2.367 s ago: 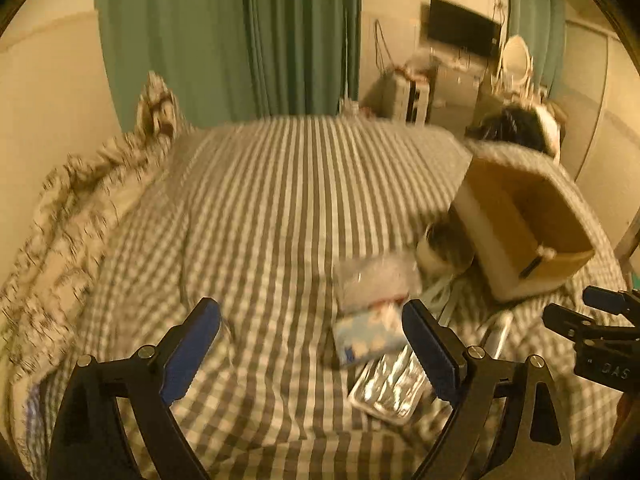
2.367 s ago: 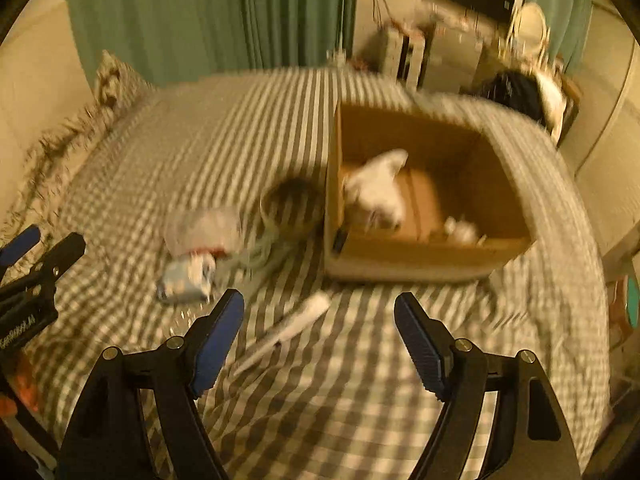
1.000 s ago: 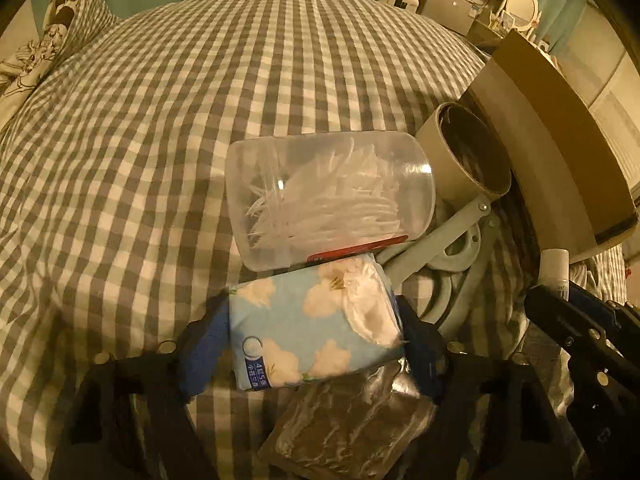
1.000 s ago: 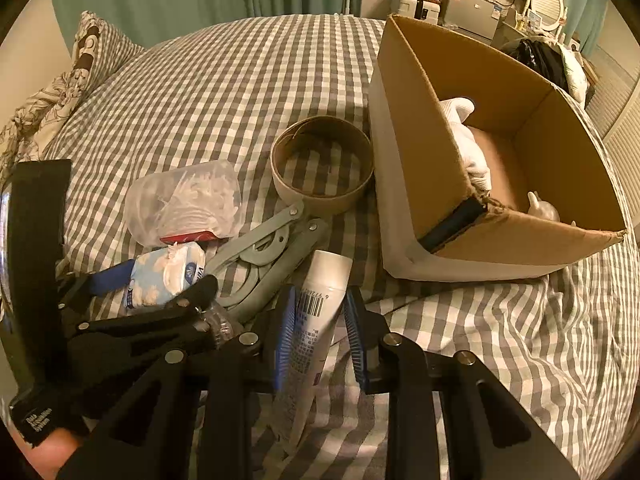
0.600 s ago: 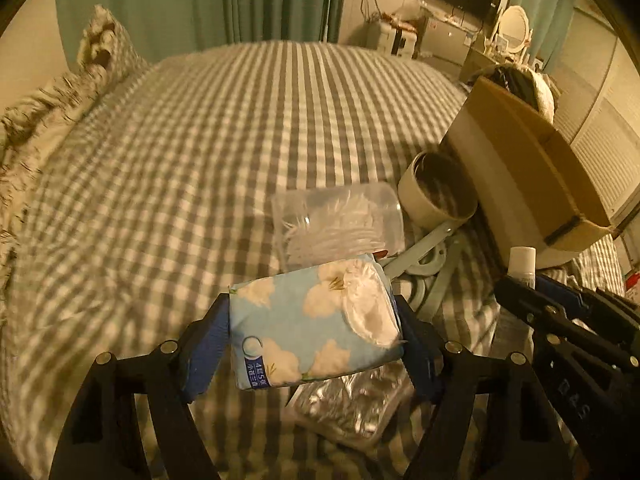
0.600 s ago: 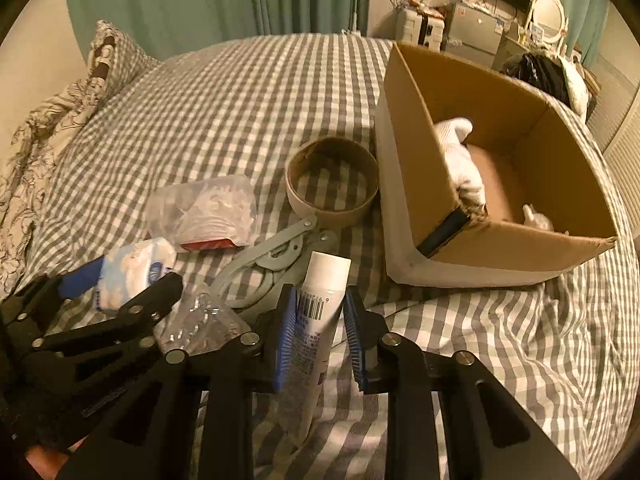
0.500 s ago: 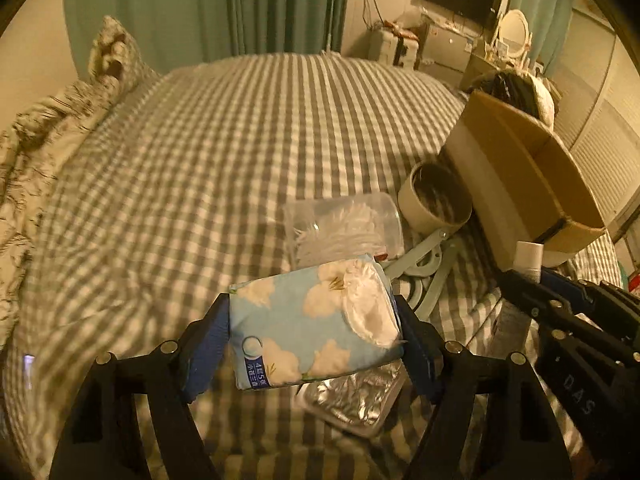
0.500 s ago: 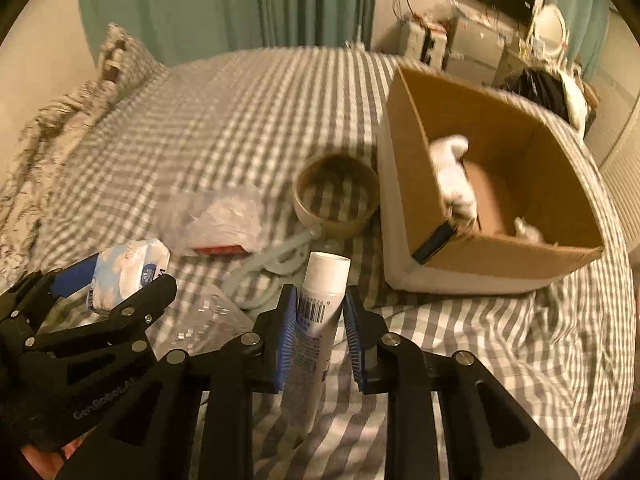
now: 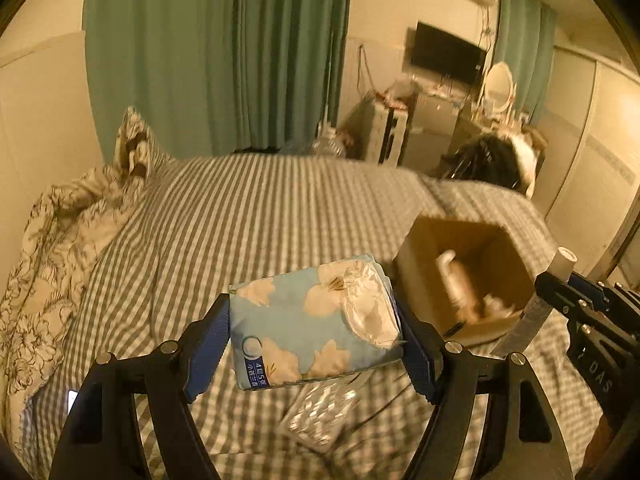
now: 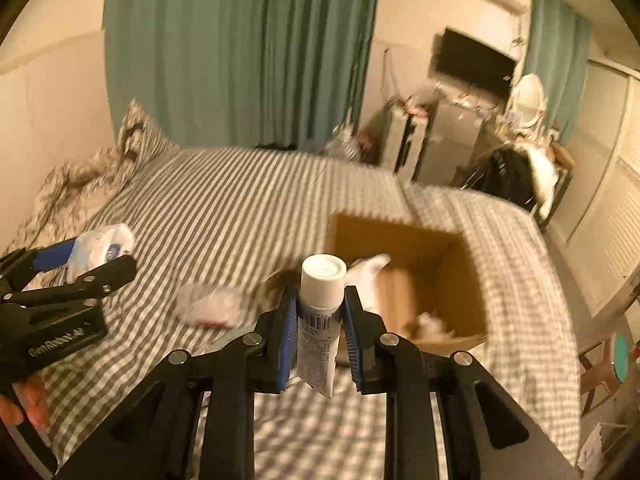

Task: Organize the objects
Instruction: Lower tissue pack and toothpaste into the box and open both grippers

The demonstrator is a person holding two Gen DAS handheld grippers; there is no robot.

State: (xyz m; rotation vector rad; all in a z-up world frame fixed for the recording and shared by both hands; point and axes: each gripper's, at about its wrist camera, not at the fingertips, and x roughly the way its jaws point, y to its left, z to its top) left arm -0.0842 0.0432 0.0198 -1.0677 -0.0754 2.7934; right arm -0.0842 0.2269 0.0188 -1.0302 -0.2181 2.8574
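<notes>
A bed [image 9: 248,216] covered in a grey-and-white checked sheet carries everything. At its far left corner lies a rumpled floral quilt [image 9: 52,248] with a patterned pillow [image 9: 134,148] beside it. Toward the right side an open cardboard box [image 9: 472,280] sits on the sheet — pale items lie inside, too blurred to name. In the right wrist view, a clear plastic container [image 10: 212,304] of white bits rests left of the box, with a round tan tub [image 10: 276,284] between them. A silvery foil packet [image 9: 320,416] lies nearer — flat on the sheet.
</notes>
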